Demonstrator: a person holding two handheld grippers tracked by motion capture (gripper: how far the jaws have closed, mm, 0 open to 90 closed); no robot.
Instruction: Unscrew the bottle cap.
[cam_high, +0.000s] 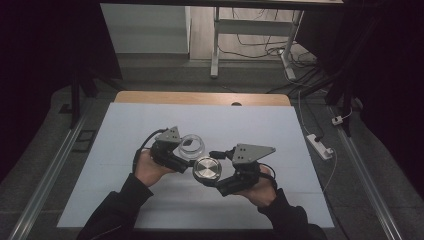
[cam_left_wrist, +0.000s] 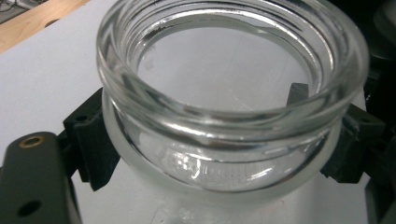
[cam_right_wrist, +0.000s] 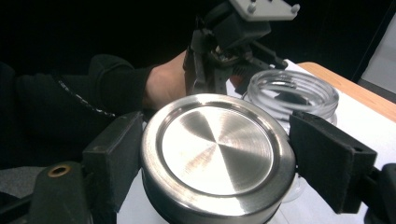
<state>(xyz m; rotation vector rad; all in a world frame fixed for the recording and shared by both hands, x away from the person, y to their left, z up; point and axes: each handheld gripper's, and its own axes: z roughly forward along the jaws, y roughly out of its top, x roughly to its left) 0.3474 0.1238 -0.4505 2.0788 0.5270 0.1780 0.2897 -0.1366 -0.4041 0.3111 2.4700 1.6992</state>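
The left gripper (cam_high: 184, 150) pinches an open, empty glass jar (cam_high: 192, 145), its black pads (cam_left_wrist: 95, 149) pressed against the jar's body just below the threaded neck, and the jar sits over the white table mat (cam_high: 150, 200), a little nearer the person than the mat's middle. The right gripper (cam_high: 209, 172) clamps a round brushed-steel lid (cam_high: 207, 169) by its rim, flat face up, just beside the jar on the person's side and slightly to its right, with the two gripper tips close together beside it.
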